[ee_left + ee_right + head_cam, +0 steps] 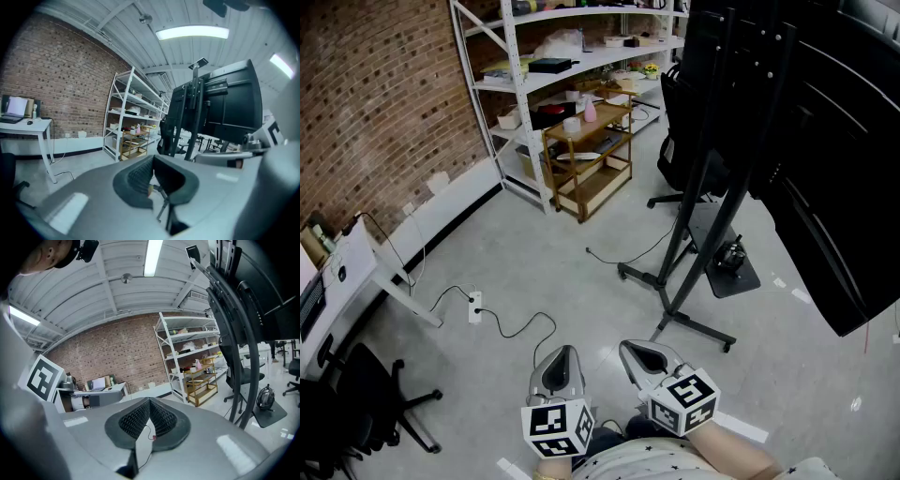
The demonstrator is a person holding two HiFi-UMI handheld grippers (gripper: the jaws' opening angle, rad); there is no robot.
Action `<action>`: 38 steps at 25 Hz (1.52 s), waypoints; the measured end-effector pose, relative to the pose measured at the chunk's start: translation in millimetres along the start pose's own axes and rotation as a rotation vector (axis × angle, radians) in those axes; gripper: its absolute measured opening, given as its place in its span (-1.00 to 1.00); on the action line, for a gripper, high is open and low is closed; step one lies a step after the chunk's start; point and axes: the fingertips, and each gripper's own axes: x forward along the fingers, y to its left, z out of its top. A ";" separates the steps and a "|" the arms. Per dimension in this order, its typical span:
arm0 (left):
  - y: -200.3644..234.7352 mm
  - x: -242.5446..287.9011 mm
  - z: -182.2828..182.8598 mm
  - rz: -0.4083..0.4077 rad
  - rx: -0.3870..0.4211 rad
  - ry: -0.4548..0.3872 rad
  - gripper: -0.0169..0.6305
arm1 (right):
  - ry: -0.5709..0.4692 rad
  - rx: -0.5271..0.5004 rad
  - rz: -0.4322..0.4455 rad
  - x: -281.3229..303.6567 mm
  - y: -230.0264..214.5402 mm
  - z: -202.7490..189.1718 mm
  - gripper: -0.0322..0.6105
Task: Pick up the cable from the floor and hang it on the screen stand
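Fingers [137, 178] of the left gripper [152, 158] meet at their tips with nothing between them. The right gripper [149, 400] is the same, its pads pressed together and empty. In the head view both grippers sit side by side, low and close to the person, above the grey floor [534, 272]. The black cable [623, 262] lies on that floor well ahead of them, running up to the base of the screen stand [703, 178]. A white power strip [474, 307] with its own cord lies off to the left.
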 end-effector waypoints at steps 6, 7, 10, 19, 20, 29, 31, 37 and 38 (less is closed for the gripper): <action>40.2 15.3 -0.6 0.042 -0.017 0.010 -0.92 | -0.007 0.034 -0.008 33.2 -7.4 1.1 -0.90; 46.7 20.8 0.3 0.049 -0.020 0.011 -0.92 | -0.005 0.040 -0.010 40.4 -12.2 1.9 -0.90; 63.2 46.6 7.3 0.069 -0.023 0.010 -0.92 | -0.006 0.085 -0.012 66.5 -34.8 8.3 -0.90; 94.1 208.2 64.4 0.058 -0.002 0.018 -0.92 | 0.014 0.058 0.018 201.5 -130.5 64.8 -0.90; 95.6 231.0 75.3 0.054 0.000 0.016 -0.92 | 0.019 0.042 0.020 217.3 -143.8 74.6 -0.90; 84.2 405.0 136.4 -0.019 0.048 0.020 -0.92 | 0.008 0.033 -0.059 312.0 -272.3 134.8 -0.90; 78.2 438.5 137.7 -0.064 0.069 0.057 -0.92 | 0.019 0.076 -0.099 323.1 -298.0 134.1 -0.90; 57.4 544.4 123.6 -0.228 0.121 0.164 -0.92 | 0.045 0.195 -0.269 359.3 -387.0 118.8 -0.90; 53.8 562.2 120.2 -0.259 0.138 0.179 -0.92 | 0.048 0.215 -0.304 365.3 -402.2 114.8 -0.90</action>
